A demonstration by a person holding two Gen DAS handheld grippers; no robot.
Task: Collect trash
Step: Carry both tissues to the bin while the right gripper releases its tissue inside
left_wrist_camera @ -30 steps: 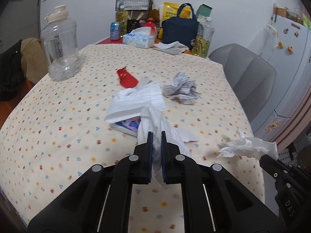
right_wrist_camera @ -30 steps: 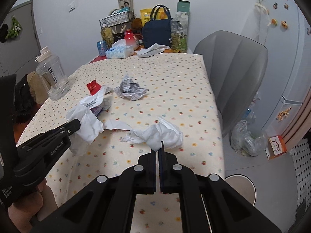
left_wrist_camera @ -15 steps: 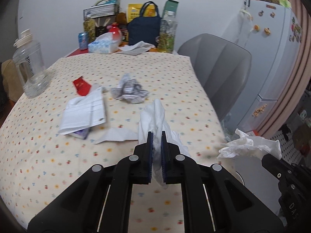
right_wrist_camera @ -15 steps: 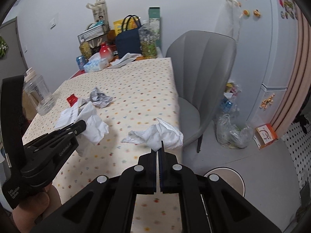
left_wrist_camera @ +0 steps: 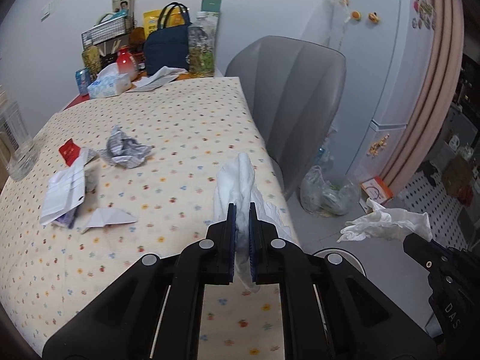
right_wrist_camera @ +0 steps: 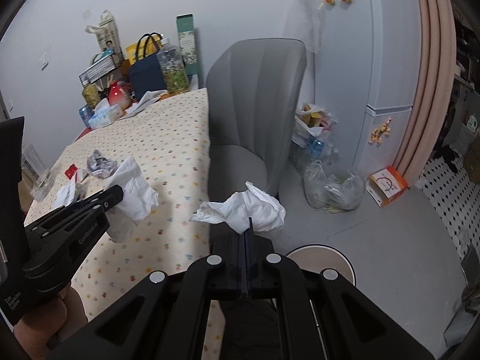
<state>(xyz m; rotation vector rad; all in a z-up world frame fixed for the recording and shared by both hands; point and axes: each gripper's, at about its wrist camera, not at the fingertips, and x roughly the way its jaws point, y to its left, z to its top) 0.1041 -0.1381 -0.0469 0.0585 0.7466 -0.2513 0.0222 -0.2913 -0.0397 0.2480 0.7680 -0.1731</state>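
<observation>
My left gripper [left_wrist_camera: 241, 207] is shut on a crumpled white tissue [left_wrist_camera: 237, 177], held above the right edge of the dotted tablecloth [left_wrist_camera: 186, 114]. My right gripper [right_wrist_camera: 246, 225] is shut on a second white tissue [right_wrist_camera: 249, 207], out past the table edge in front of the grey chair. In the right wrist view the left gripper [right_wrist_camera: 115, 195] and its tissue [right_wrist_camera: 135, 186] are at the left. On the table lie a crumpled grey paper [left_wrist_camera: 126, 150], a red packet [left_wrist_camera: 69, 151], a white slip [left_wrist_camera: 64, 192] and a folded white paper [left_wrist_camera: 109, 217]. A round bin top [right_wrist_camera: 321, 258] shows on the floor below.
A grey chair [left_wrist_camera: 294, 96] stands against the table's right side. Behind it are a fridge [left_wrist_camera: 384, 60], a clear plastic bag [right_wrist_camera: 333, 189] and an orange box [right_wrist_camera: 388, 186] on the floor. A clear jug [left_wrist_camera: 15, 147] is at the table's left; bags and bottles crowd its far end.
Both grippers have swung to the right with their tissues, from over the table's middle to its right edge. The chair, floor and round bin top have come into view.
</observation>
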